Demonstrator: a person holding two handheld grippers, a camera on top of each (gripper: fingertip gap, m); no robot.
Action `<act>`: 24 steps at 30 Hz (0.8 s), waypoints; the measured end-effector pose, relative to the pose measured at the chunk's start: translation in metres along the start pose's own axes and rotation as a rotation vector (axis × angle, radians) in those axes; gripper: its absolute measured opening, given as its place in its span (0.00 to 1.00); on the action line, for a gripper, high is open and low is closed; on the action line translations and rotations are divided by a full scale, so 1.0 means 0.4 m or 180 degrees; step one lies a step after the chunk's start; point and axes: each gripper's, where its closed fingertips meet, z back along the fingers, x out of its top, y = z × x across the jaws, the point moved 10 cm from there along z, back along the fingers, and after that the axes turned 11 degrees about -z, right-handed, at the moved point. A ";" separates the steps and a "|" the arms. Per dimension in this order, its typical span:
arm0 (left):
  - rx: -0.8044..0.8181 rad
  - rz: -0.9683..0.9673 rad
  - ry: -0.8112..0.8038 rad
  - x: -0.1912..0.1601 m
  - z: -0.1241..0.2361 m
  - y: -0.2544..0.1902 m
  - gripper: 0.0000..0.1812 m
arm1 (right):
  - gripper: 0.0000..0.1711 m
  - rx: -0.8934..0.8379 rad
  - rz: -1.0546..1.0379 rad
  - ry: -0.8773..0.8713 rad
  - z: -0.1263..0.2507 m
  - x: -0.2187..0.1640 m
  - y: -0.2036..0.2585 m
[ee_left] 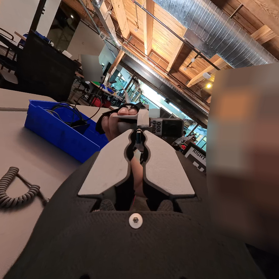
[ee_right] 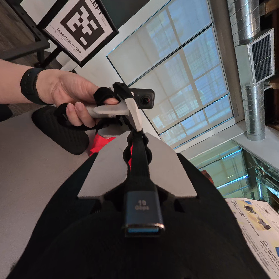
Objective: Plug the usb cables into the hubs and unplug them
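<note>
My left gripper [ee_left: 137, 133] is shut on a small blue USB plug [ee_left: 138, 138] held at its tips, the metal end pointing away. My right gripper [ee_right: 136, 136] is shut on a flat black USB cable [ee_right: 138, 157] that runs back between its fingers. The cable's blue-grey socket end [ee_right: 143, 214] lies close to the right camera. The two grippers face each other tip to tip above the table. Each shows edge-on in the other's view, held by a hand [ee_right: 68, 92]. I cannot tell whether the plug belongs to the same cable.
A blue bin [ee_left: 60, 132] holding black cables stands on the grey table [ee_left: 30, 158]. A coiled grey cable [ee_left: 15, 188] lies at the left. A black textured pad [ee_right: 60, 129], a red object [ee_right: 101, 143], a printed sheet [ee_right: 259, 226] and a framed marker sign [ee_right: 80, 30] are nearby. The grippers are tip to tip, or close to it.
</note>
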 end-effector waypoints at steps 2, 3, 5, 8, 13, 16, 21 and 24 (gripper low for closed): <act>0.0011 0.0034 0.0010 0.000 0.000 0.003 0.04 | 0.07 0.0004 -0.0001 0.0025 0.000 -0.002 -0.001; 0.0022 0.0048 0.0021 -0.002 0.000 0.005 0.04 | 0.07 0.0025 -0.0012 0.0047 0.001 -0.003 -0.002; 0.0030 0.0065 0.0024 -0.003 -0.002 0.007 0.04 | 0.07 0.0046 -0.0017 0.0076 0.003 -0.005 -0.003; -0.0008 0.0065 0.0017 -0.004 -0.004 0.007 0.04 | 0.07 0.0062 -0.0051 0.0078 0.004 -0.003 -0.003; 0.0348 -0.0360 -0.0193 0.006 0.028 0.012 0.17 | 0.07 -0.0008 -0.0012 0.0128 0.013 0.003 -0.010; 0.1487 -0.1155 -0.0191 -0.003 0.090 0.057 0.23 | 0.07 -0.0184 0.0006 0.0143 0.043 0.015 -0.035; 0.2755 -0.1763 0.0109 -0.080 0.128 0.220 0.40 | 0.07 -0.0449 -0.0037 0.0056 0.096 0.029 -0.073; 0.2842 -0.1732 0.0338 -0.099 0.101 0.318 0.43 | 0.07 -0.0535 -0.0032 0.0094 0.108 0.022 -0.083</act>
